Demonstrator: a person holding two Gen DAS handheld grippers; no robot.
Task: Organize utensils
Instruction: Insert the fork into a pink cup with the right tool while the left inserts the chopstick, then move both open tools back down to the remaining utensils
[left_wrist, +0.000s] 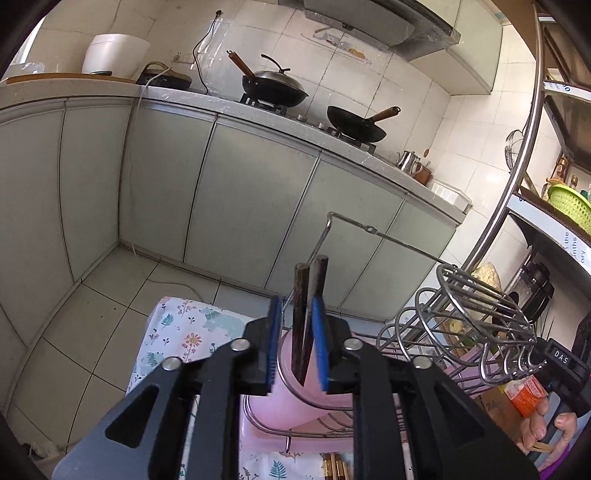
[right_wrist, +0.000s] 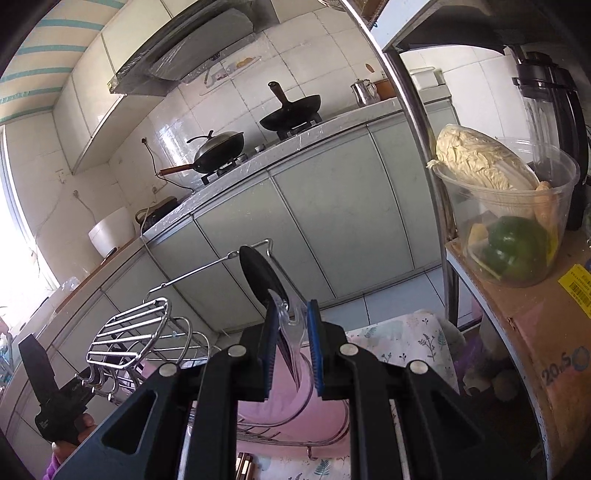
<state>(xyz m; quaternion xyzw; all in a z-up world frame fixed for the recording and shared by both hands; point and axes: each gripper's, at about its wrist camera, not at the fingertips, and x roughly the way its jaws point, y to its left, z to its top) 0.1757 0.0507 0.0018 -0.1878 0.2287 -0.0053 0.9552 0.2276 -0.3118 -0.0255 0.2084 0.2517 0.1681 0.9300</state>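
Two woks on stove, kettle, cabbage in tub

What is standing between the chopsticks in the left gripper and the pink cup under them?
Nothing visible does. The left gripper holds the chopsticks, and their lower tips already point into the open mouth of the pink cup. The wire rack stands off to the side.

Two dark chopsticks in pink cup; two woks on stove beyond cup; one kettle.
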